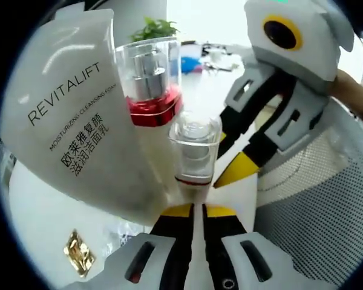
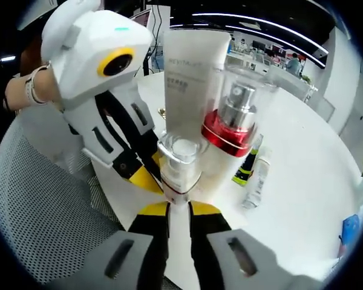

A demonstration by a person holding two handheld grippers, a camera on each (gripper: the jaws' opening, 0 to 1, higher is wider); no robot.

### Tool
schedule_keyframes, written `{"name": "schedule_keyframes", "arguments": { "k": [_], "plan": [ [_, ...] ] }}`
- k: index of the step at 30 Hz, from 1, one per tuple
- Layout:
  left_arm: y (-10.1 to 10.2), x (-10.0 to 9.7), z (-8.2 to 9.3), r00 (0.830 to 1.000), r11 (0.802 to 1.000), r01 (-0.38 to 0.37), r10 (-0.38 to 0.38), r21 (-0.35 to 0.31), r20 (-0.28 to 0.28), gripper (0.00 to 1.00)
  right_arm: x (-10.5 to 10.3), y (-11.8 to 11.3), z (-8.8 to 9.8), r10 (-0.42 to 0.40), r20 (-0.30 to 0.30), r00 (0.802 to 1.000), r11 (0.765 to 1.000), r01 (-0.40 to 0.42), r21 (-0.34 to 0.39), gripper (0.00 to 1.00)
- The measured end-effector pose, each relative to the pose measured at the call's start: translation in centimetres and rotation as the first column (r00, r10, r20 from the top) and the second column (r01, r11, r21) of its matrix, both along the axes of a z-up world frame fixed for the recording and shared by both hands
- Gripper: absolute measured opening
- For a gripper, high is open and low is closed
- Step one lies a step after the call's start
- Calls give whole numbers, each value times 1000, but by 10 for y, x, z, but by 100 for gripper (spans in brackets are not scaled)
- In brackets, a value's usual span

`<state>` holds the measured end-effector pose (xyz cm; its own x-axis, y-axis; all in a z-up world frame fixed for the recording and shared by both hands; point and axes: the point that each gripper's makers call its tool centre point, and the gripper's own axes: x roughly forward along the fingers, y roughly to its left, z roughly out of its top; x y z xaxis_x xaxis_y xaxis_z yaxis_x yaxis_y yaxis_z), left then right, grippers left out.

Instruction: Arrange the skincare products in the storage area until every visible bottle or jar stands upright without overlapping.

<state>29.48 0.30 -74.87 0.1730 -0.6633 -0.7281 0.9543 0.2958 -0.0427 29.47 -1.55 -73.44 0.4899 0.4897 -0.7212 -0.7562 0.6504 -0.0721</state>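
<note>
- Centrally, in the left gripper view, a small clear bottle with a square transparent cap and thin red band point(image 1: 193, 154) stands just above the left gripper point(image 1: 198, 209), whose yellow-tipped black jaws sit nearly pressed together with only a slim gap; whether they pinch the bottle's base I cannot tell.
- Behind it, upper centre, a taller clear pump bottle with a silver sprayer and glossy red collar point(image 1: 150, 81) stands touching a large frosted white REVITALIFT tube point(image 1: 66, 115) at the left.
- At right, the right gripper point(image 1: 230, 174) reaches in beside the small bottle, above a white mesh basket point(image 1: 314, 211).
- At lower left, a small gold object point(image 1: 78, 252) lies on the white table point(image 1: 36, 223).
- Likewise, in the right gripper view, the right gripper point(image 2: 179, 208) has its jaws close on either side of the small bottle's point(image 2: 180, 163) lower part, seemingly pinching it.
- At right centre, a dark tube with a yellow-green band point(image 2: 249, 163) and a slim clear tube point(image 2: 256, 184) lie flat on the table.
</note>
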Motion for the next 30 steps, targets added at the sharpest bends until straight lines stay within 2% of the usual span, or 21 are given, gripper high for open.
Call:
{"name": "schedule_keyframes", "arguments": {
  "k": [14, 25, 30],
  "plan": [
    [25, -7, 15, 999, 999, -32, 32, 5, 43, 8, -9, -4, 20, -28, 49, 998, 1000, 28, 3, 14],
    [55, -6, 38, 987, 990, -134, 137, -44, 87, 20, -13, -8, 47, -80, 121, 989, 996, 75, 43, 24],
    [75, 0, 55, 971, 973, -208, 217, -96, 99, 27, -12, -11, 60, -122, 139, 983, 990, 111, 83, 33]
  ]
}}
